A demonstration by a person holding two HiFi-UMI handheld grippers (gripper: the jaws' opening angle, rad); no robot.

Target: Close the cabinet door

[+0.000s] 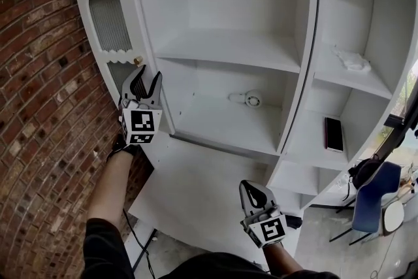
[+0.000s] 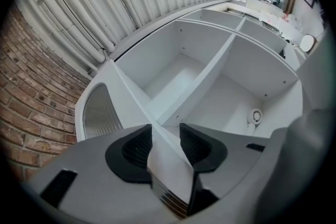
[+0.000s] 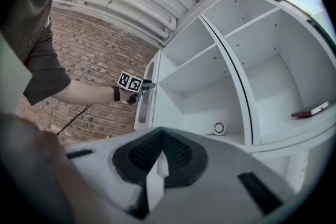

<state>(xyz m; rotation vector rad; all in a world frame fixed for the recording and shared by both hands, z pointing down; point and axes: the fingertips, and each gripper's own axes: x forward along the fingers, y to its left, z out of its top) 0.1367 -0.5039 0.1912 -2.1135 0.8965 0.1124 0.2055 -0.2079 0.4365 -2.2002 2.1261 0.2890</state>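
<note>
Two grippers closed: left gripper (image 1: 147, 76) clamps the open cabinet door (image 1: 108, 19) at nine o'clock; right gripper (image 1: 251, 187) empty. Next, probably, swing door toward three o'clock.

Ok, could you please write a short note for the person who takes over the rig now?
Left tool: closed on the free edge of the cabinet door.
Right tool: shut, empty, held low in front of the cabinet.
Door: wide open, swung out to the left beside the brick wall.
Done: the door is gripped.
Left: swing it shut against the cabinet, then let go.
</note>
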